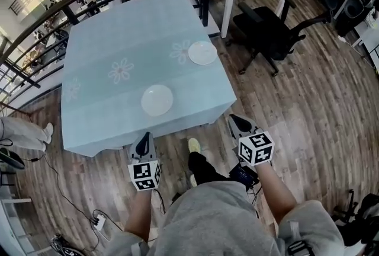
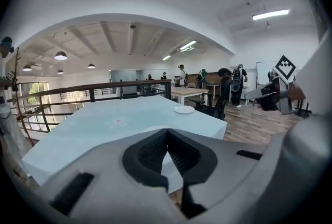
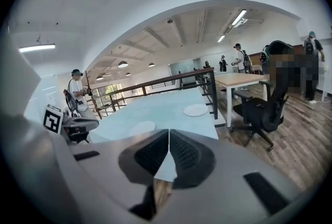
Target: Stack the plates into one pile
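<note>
Left tongs (image 1: 144,143) and right tongs (image 1: 238,124) both pressed together and empty, near plate (image 1: 157,100) straight ahead of the left, far plate (image 1: 202,53) beyond.

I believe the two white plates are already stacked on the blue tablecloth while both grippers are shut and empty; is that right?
Not quite: the plates are not stacked. The near plate and the far plate lie apart on the blue tablecloth, as the head view shows. The left gripper and right gripper are indeed shut and empty.
</note>
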`<action>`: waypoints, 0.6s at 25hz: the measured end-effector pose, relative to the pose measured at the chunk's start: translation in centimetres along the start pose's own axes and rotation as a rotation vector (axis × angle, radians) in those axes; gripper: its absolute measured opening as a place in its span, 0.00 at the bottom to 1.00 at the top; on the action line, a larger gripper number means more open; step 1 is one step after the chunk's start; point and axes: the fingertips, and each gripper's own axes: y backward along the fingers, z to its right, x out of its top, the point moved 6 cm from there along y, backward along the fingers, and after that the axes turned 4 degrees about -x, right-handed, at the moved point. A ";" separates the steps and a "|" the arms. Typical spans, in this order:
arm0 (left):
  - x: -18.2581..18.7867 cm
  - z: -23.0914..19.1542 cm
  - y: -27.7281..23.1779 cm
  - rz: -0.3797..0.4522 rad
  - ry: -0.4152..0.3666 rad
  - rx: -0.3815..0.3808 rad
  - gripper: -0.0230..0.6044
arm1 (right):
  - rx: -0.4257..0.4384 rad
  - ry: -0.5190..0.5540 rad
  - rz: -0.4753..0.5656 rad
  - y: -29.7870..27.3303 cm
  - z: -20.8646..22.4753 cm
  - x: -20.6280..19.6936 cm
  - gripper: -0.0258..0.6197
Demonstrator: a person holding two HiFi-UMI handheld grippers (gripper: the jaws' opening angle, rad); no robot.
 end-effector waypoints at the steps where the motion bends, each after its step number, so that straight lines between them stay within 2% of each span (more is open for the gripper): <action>1: 0.3 0.1 0.2 0.012 0.001 0.011 0.07 | 0.001 0.002 -0.005 -0.3 0.2 -0.1 0.08; 5: 1.7 -1.0 -0.3 0.033 0.000 0.023 0.07 | -0.016 -0.017 -0.010 -2.2 0.8 0.2 0.08; 11: 4.0 -4.3 -4.3 0.045 0.102 0.029 0.07 | -0.043 -0.094 0.040 -6.8 3.8 3.8 0.09; 15: 5.2 -4.6 -6.7 0.030 0.056 0.023 0.07 | -0.040 -0.154 0.030 -9.2 5.8 5.1 0.09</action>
